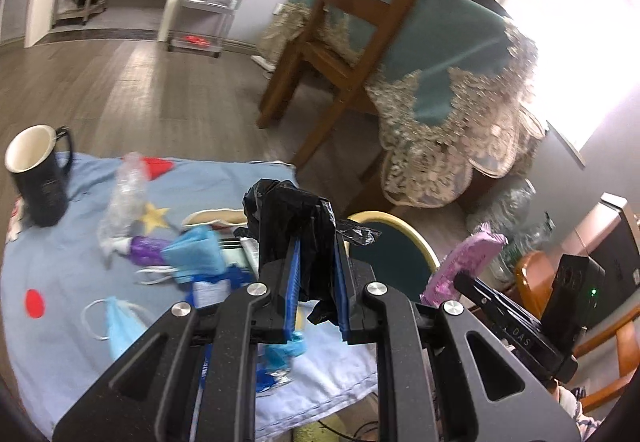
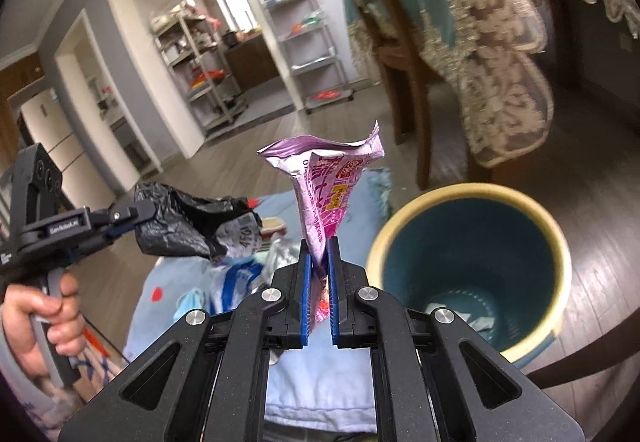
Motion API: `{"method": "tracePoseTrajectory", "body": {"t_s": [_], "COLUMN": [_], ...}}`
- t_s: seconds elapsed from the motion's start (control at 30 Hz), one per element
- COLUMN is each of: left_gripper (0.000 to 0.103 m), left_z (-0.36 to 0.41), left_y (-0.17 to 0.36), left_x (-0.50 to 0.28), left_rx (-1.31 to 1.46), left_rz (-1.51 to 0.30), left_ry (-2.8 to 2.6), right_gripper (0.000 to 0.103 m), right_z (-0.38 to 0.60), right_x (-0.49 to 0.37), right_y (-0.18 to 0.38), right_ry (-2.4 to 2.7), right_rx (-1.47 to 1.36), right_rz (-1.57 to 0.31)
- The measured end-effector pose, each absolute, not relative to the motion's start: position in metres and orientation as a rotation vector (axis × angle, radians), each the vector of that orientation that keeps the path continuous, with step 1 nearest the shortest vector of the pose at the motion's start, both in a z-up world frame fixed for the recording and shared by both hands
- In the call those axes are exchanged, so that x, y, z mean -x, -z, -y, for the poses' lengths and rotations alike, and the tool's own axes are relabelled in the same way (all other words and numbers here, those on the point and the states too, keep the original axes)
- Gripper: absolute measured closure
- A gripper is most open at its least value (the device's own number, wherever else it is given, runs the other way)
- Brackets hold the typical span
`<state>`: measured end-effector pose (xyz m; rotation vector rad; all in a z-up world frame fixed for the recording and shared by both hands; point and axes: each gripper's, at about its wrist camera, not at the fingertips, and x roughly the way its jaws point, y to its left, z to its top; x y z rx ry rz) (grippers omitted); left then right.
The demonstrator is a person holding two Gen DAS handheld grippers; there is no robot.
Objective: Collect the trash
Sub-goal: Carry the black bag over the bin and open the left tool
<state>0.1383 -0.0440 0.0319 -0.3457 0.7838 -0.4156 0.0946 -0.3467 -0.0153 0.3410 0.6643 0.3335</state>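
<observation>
Beside the teal bin (image 2: 472, 266), the right gripper (image 2: 319, 242) clamps a purple wrapper (image 2: 328, 186) with unreadable print; the left gripper (image 1: 316, 242) pinches a black bag (image 1: 296, 210). Only the left wrist view shows the black mug (image 1: 38, 174); only the right shows "GenRobot.AI" lettering and the person's hand (image 2: 44, 318).

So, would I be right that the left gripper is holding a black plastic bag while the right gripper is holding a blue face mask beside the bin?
Not quite: the right gripper is clamped on a pink snack wrapper, not a face mask, as the right wrist view shows. The left gripper does hold the black plastic bag, beside the bin.
</observation>
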Motion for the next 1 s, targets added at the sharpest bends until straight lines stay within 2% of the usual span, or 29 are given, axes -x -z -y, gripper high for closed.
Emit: {"method": "tracePoseTrajectory", "body": {"t_s": [0.4, 0.83, 0.87, 0.9, 0.93, 1.0], "left_gripper": [0.088, 0.088, 0.086, 0.080, 0.069, 0.058], "left_z": [0.136, 0.222, 0.223, 0.225, 0.225, 0.223], "left_y": [-0.017, 0.049, 0.054, 0.058, 0.061, 0.064], "left_x": [-0.165, -0.197, -0.199, -0.201, -0.202, -0.202], "left_rx": [0.276, 0.210, 0.213, 0.215, 0.217, 0.227], "left_rz": [-0.828, -0.988, -1.002, -1.015, -1.029, -1.035], "left_ry": [0.585, 0.715, 0.711, 0.709, 0.705, 0.708], "right_gripper": [0.094, 0.094, 0.094, 0.094, 0.094, 0.094], "right_z": [0.396, 0.428, 0.428, 0.428, 0.428, 0.427], "right_x": [-0.097, -0.097, -0.098, -0.099, -0.098, -0.101], "right_y": [0.015, 0.030, 0.032, 0.033, 0.034, 0.036], "right_ry": [-0.148, -0.040, -0.038, -0.037, -0.037, -0.036], "right_rx": [-0.418, -0.505, -0.505, -0.506, -0.506, -0.504], "right_rz": [-0.618, -0.623, -0.625, -0.628, -0.632, -0.643]}}
